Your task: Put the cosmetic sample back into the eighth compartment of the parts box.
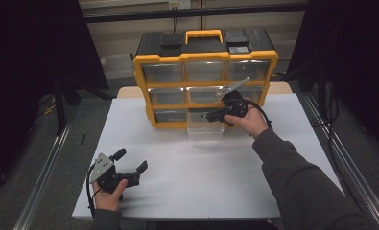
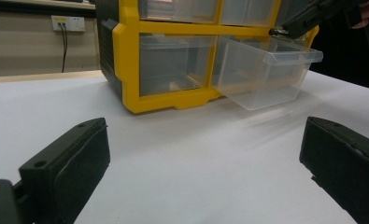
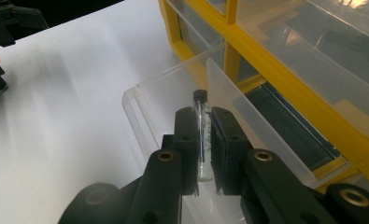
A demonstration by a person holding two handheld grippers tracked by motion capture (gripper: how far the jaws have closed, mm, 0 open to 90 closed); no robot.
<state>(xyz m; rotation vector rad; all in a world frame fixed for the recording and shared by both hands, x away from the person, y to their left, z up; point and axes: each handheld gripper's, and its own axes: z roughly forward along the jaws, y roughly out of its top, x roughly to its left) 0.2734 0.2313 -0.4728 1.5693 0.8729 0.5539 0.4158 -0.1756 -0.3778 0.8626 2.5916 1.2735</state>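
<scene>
A small glass vial (image 3: 200,105) with a black cap is pinched between the pads of my right gripper (image 3: 203,122), cap end pointing away from the hand. It hangs over a clear plastic drawer (image 3: 142,100) pulled out of the bottom row of a yellow and black organizer (image 1: 144,86). In the high view, the right gripper (image 1: 206,116) reaches over that drawer (image 1: 205,129) from the right. My left gripper (image 1: 131,159) rests open near the table's front left, with bare table between its jaws (image 2: 203,140).
The organizer (image 2: 126,60) stands at the back middle of the white table (image 1: 177,163); its other clear drawers are pushed in. The pulled-out drawer (image 2: 261,70) juts over the table in front of it. A wall socket (image 2: 68,22) is behind.
</scene>
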